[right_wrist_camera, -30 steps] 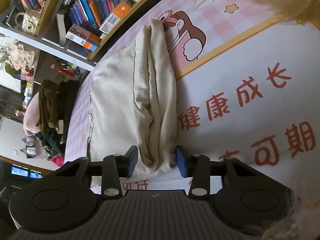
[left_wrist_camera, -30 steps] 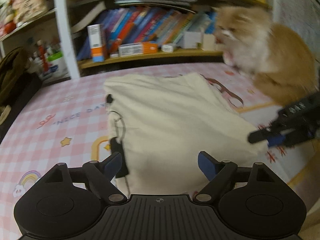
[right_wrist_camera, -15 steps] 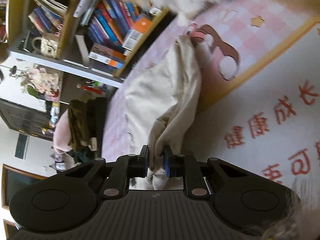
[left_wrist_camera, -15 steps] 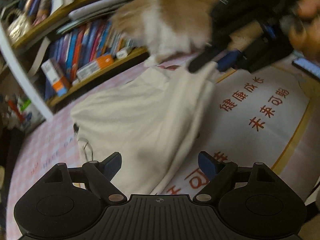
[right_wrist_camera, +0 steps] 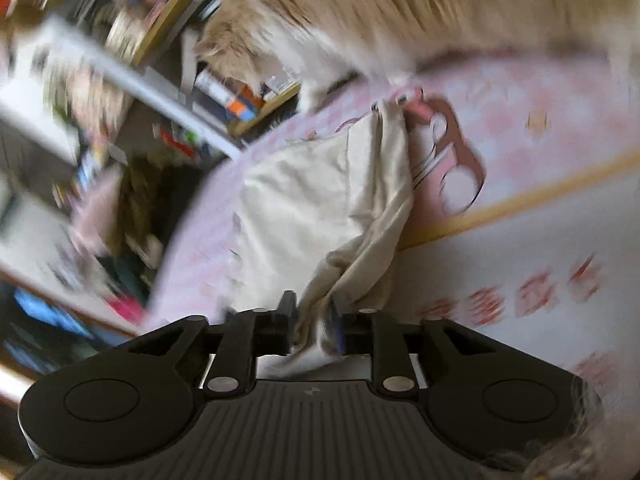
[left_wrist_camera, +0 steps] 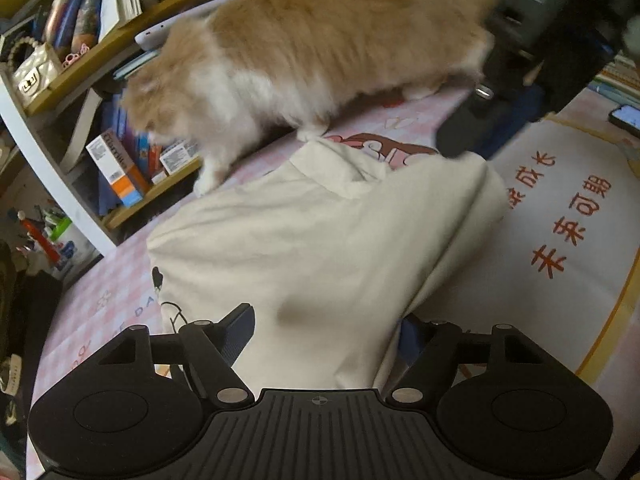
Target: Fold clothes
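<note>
A cream garment (left_wrist_camera: 320, 240) lies on the pink play mat (left_wrist_camera: 100, 300), its right side lifted into a fold. My left gripper (left_wrist_camera: 324, 332) is open at the garment's near edge, and cloth lies between its spread fingers. In the left wrist view my right gripper (left_wrist_camera: 500, 120) shows as a dark blur above the raised right corner. In the right wrist view the right gripper (right_wrist_camera: 314, 324) is shut on a bunched edge of the cream garment (right_wrist_camera: 312, 200), which hangs up from the mat.
An orange and white cat (left_wrist_camera: 320, 40) stands at the garment's far edge, with a paw (left_wrist_camera: 208, 180) beside the cloth. A bookshelf (left_wrist_camera: 120, 160) runs behind it. The mat's white panel (left_wrist_camera: 560, 220) with red characters lies to the right, and a phone (left_wrist_camera: 624, 116) sits far right.
My right gripper shut on the garment's right edge and lifted it leftward. The left gripper slid in until cloth lay between its fingers. The cat walked left along the far edge.
</note>
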### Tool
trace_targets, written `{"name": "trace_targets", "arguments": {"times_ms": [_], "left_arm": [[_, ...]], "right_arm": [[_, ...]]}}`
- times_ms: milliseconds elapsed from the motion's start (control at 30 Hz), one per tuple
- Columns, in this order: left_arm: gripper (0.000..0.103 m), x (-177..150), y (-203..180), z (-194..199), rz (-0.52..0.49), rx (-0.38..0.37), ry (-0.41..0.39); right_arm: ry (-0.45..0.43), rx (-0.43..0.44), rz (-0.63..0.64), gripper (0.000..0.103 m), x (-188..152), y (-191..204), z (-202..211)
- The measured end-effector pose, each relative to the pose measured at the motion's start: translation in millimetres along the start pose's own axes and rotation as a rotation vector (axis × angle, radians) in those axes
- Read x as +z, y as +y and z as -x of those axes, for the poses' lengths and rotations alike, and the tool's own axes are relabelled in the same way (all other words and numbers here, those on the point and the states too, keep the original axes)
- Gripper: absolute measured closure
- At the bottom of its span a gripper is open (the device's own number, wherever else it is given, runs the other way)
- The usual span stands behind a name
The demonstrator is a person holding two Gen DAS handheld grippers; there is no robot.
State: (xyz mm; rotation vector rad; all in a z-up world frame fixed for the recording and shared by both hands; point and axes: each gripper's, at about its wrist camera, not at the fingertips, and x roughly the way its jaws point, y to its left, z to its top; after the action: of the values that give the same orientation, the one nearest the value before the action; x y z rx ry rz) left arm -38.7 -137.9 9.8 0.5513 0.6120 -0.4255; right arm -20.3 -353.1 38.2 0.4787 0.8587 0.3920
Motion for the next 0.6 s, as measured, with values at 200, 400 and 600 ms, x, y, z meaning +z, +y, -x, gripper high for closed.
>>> {"name": "trace_targets", "arguments": {"times_ms": [200,400,600], "left_arm": [[0.028,1.3,3.1,-1.1,0.015,-0.01,0.001],[0.028,1.8,3.4,-1.8,0.022,-0.01,0.003],[0.028,-9.6,-4.3,1.8,-0.04,0.027,0.033]], "right_arm": [[0.005,-0.196,0.72,0.032,-40.6,41.2,-4.0],[-0.002,-0.249,1.197,0.021,-81.1,62.2,-33.6],[-0.009,-0.32,1.615,0.065,-114.3,75.7,-62.6]]}}
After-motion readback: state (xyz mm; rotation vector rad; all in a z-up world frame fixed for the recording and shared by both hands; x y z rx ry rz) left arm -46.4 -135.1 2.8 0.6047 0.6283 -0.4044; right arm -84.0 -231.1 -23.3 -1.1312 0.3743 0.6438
